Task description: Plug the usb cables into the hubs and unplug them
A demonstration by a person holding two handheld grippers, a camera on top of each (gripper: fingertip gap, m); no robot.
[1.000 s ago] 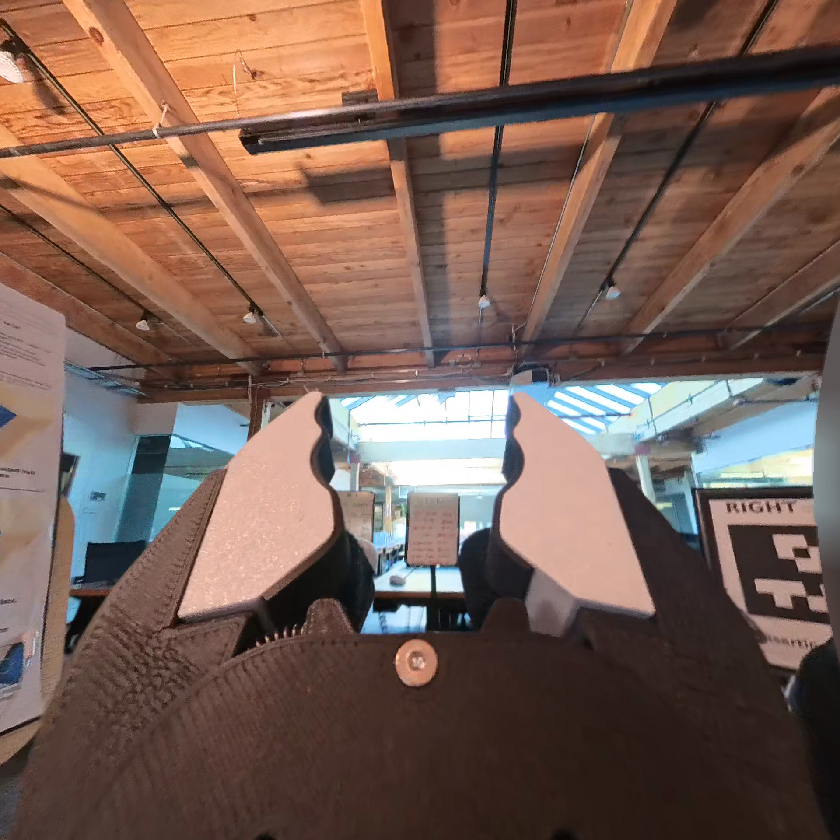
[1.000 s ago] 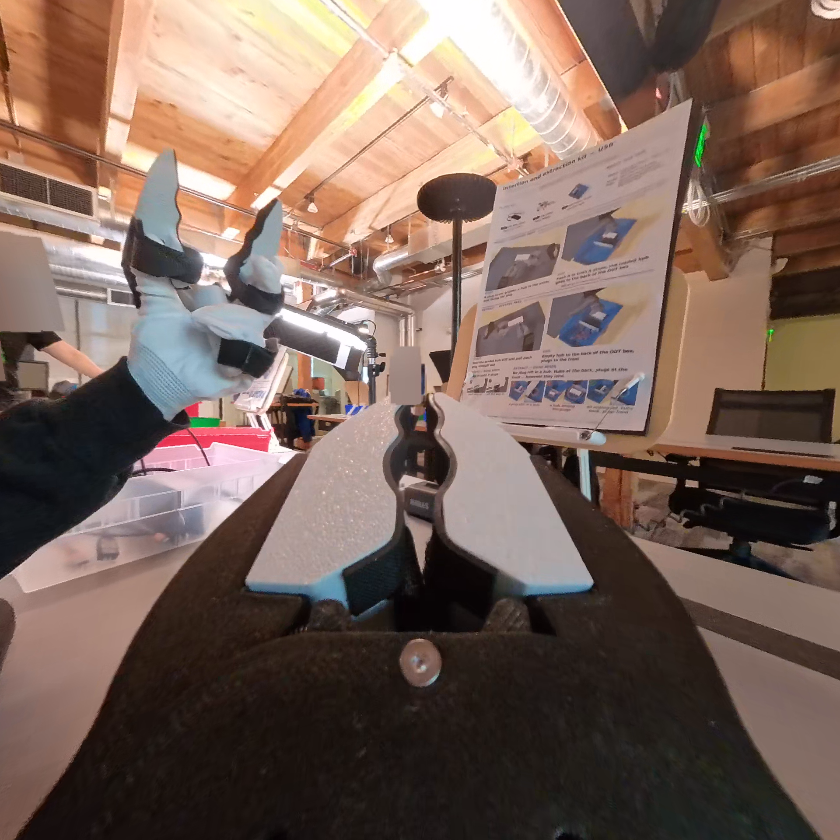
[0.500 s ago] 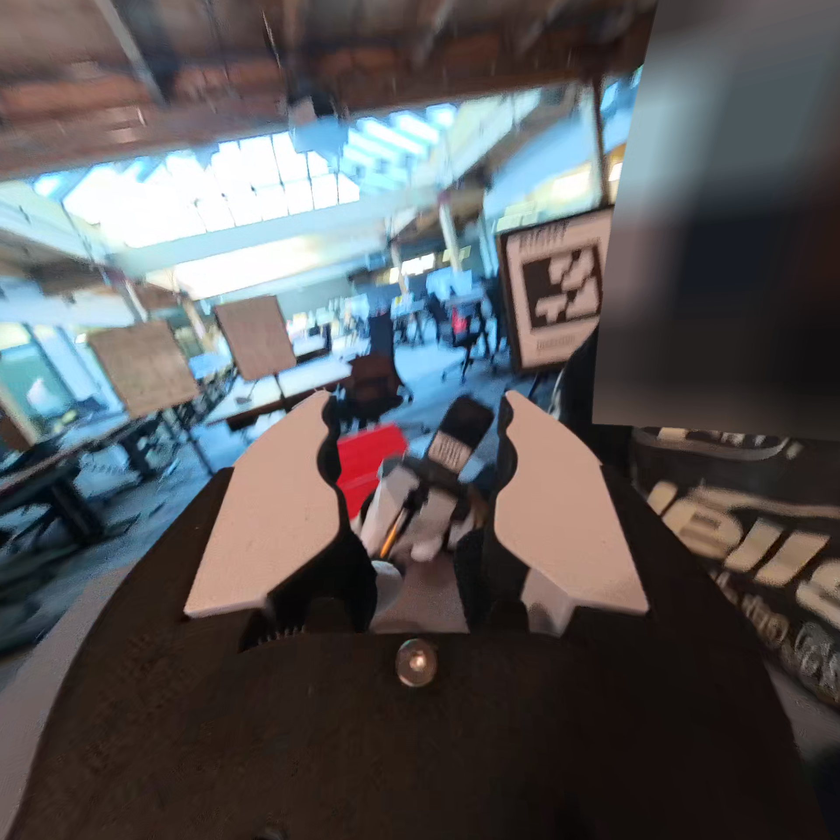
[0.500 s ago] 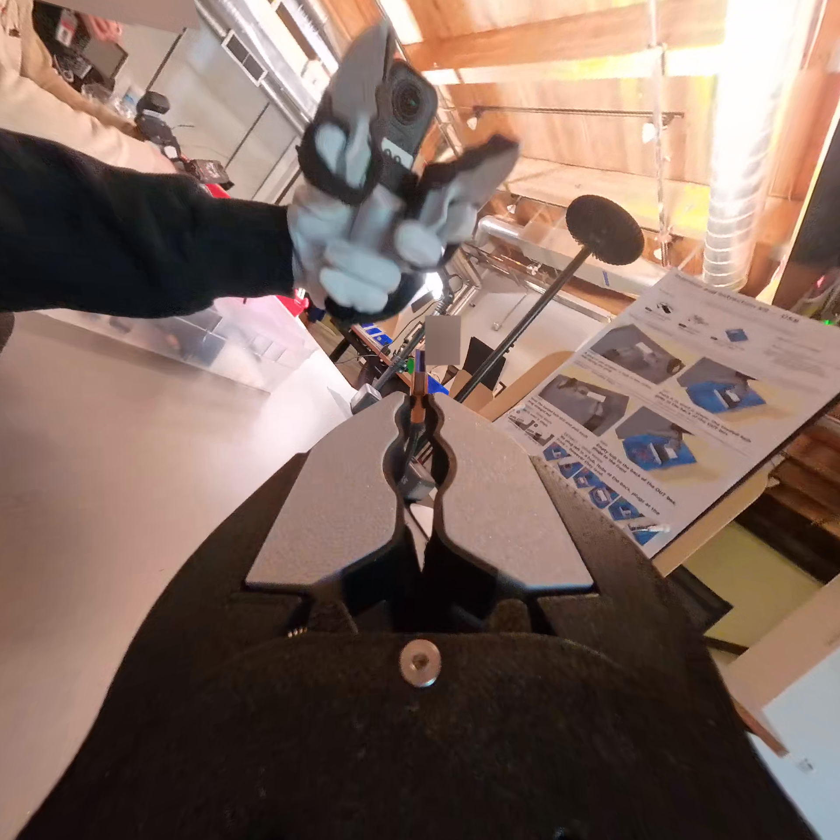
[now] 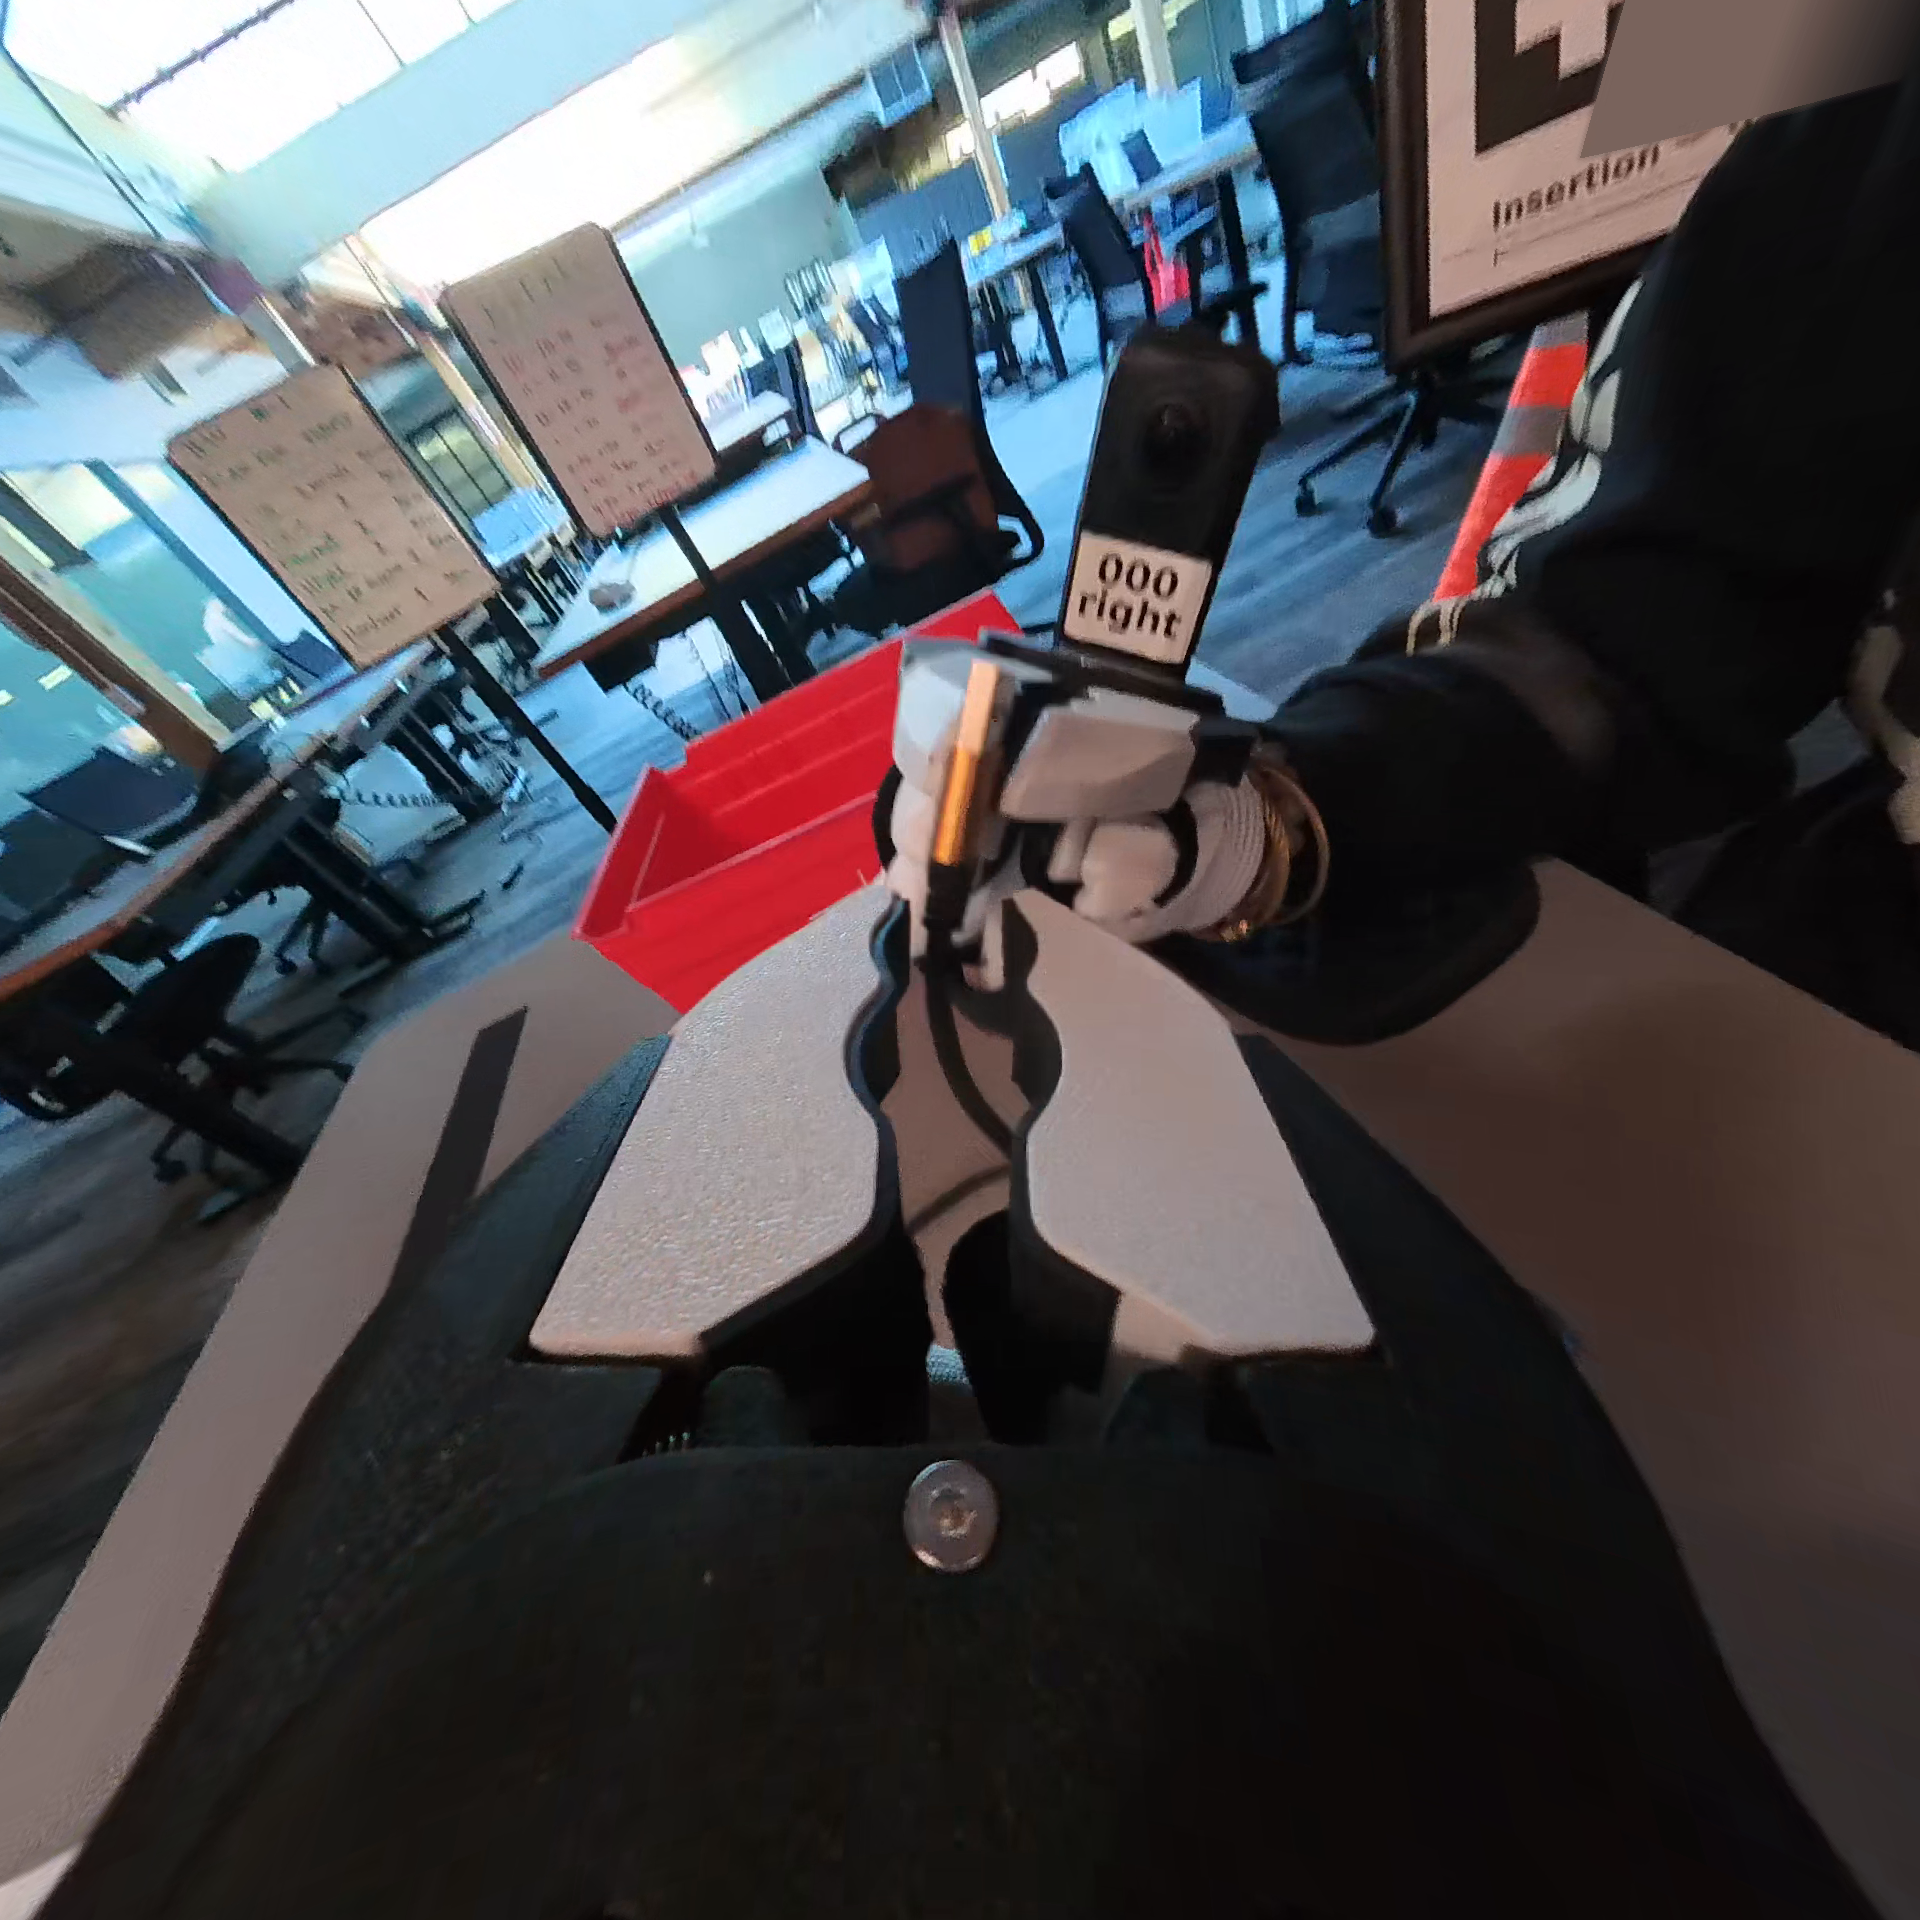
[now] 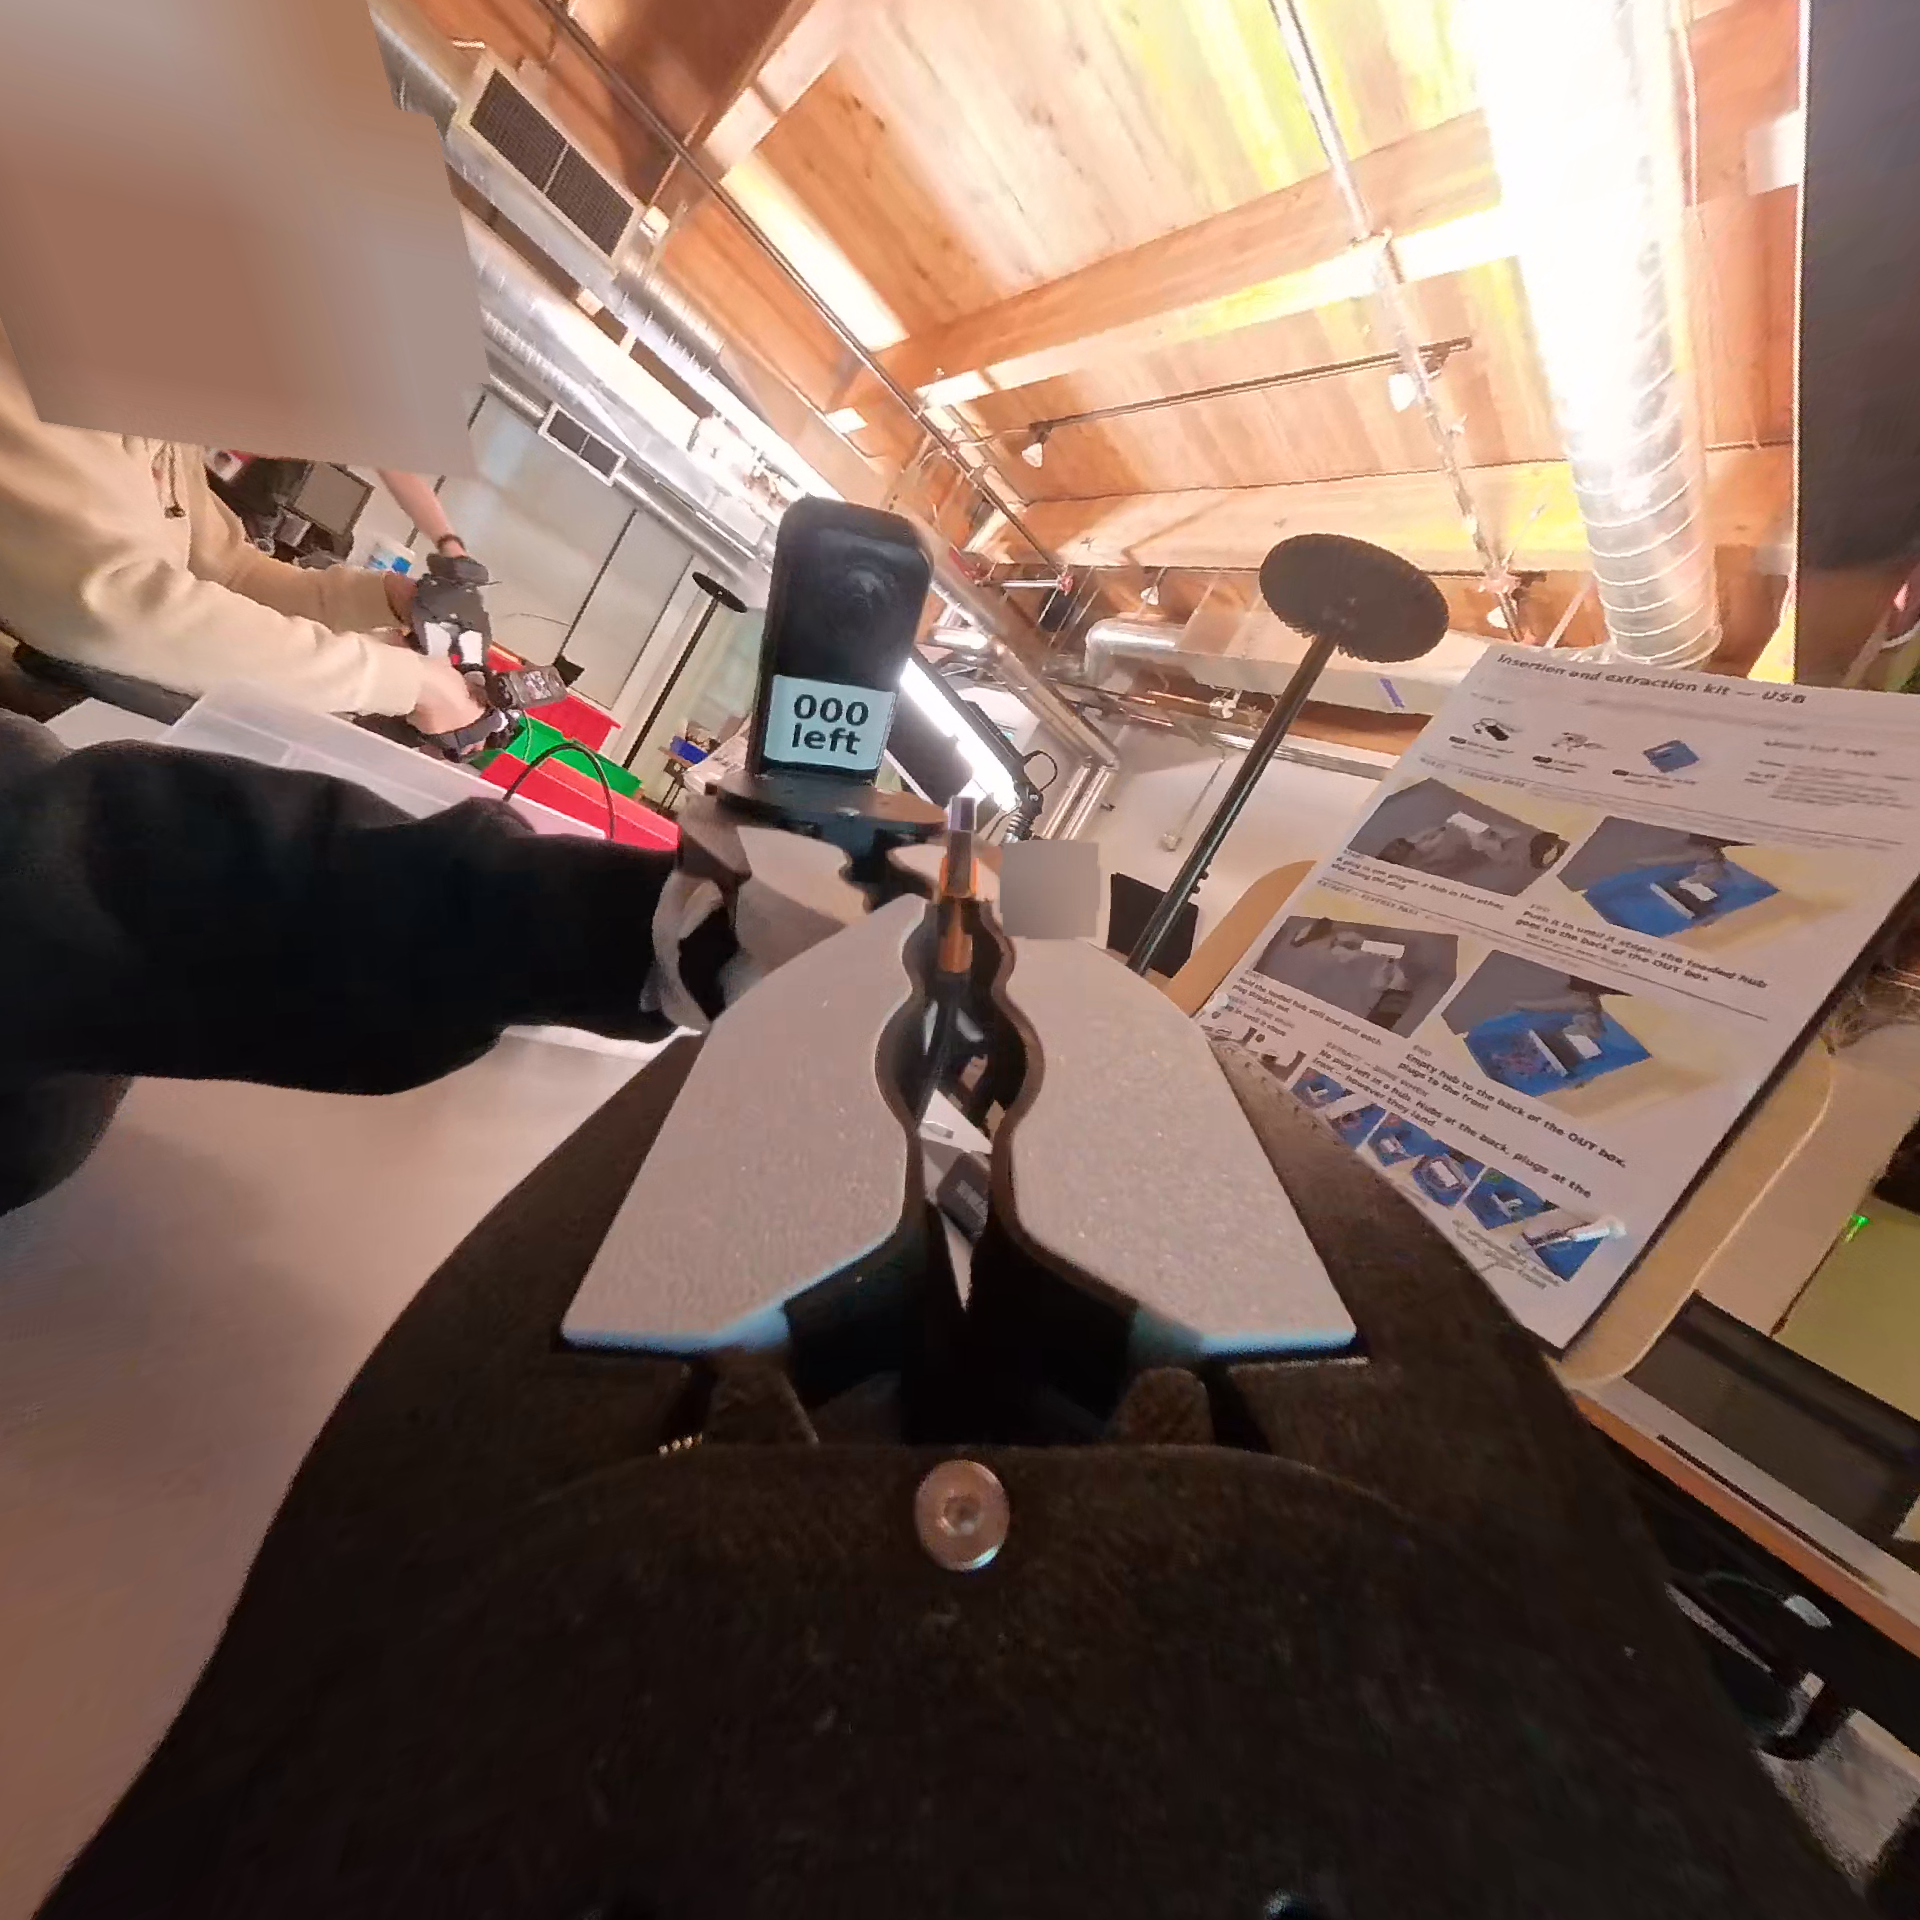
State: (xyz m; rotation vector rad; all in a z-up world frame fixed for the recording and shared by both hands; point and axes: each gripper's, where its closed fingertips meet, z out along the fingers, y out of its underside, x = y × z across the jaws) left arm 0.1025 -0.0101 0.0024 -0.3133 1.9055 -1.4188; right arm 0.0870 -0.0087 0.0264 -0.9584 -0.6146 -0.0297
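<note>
Grippers face each other above a pale table, tips nearly meeting. We see the right gripper clenched on a usb plug: its orange-gold barrel is pinched between the two grey fingers near their tips, with a short metal tip sticking out past them and a thin black cable trailing back down through the gap. In the left wrist view the same plug shows sideways in that gripper, held by a white-gloved hand in a dark sleeve, with a black camera standing upright on top.

Our left gripper has its fingers a narrow gap apart. The black cable hangs from the plug and runs down through that gap. Whether the pads touch the cable we cannot tell, so we cannot say whether this gripper is released or grasping.

Beyond the far edge of the table sits a red bin, just behind the fingertips. In the right wrist view an instruction sheet leans upright at the table's right edge, a black stand with a round top rises behind it, and a clear plastic tub lies near the far left edge, where another person in a cream sleeve works. No hub is clearly visible to us.
</note>
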